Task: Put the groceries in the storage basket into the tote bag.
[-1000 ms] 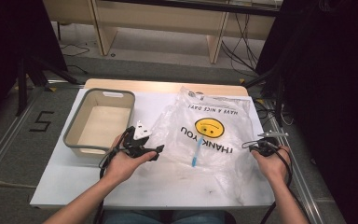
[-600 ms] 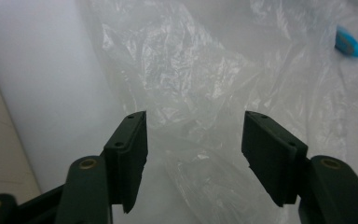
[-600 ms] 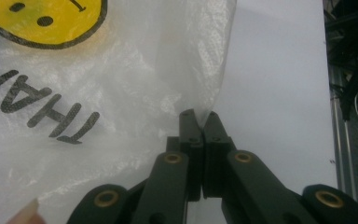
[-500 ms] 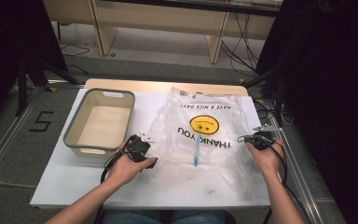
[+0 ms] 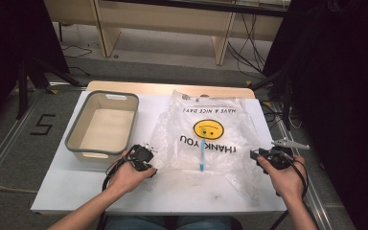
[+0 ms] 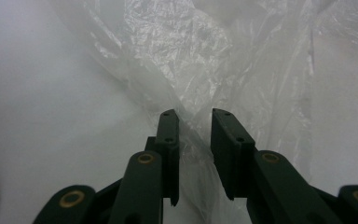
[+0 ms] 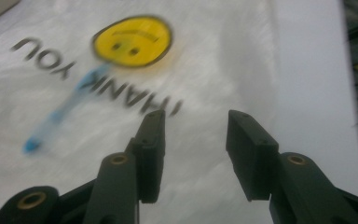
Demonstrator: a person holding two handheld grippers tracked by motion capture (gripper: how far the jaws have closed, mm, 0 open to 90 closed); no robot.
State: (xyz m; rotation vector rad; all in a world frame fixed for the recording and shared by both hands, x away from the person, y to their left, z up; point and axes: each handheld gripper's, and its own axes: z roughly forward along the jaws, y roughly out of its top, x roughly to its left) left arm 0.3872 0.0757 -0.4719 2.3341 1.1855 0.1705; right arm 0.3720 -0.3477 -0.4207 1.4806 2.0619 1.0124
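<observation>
While its jaws close around bag film, left gripper (image 6: 193, 116) low on plastic bag (image 5: 206, 139); right gripper (image 7: 193, 121) opening, empty.

Wide bare strip of surface (image 5: 182, 194) along the near edge, open for passing between both hands. Grey bin (image 5: 103, 127) walling off the far left, just beyond the left gripper (image 5: 143, 158). Crinkled plastic bag (image 5: 211, 134) sprawled across the middle and right, a fold bunched between the left gripper's closing jaws. Blue toothbrush (image 5: 201, 155) lying in the bag, mid-lane. Narrow bare margin right of the bag, by the right gripper (image 5: 261, 155), jaws opening, nothing between.
</observation>
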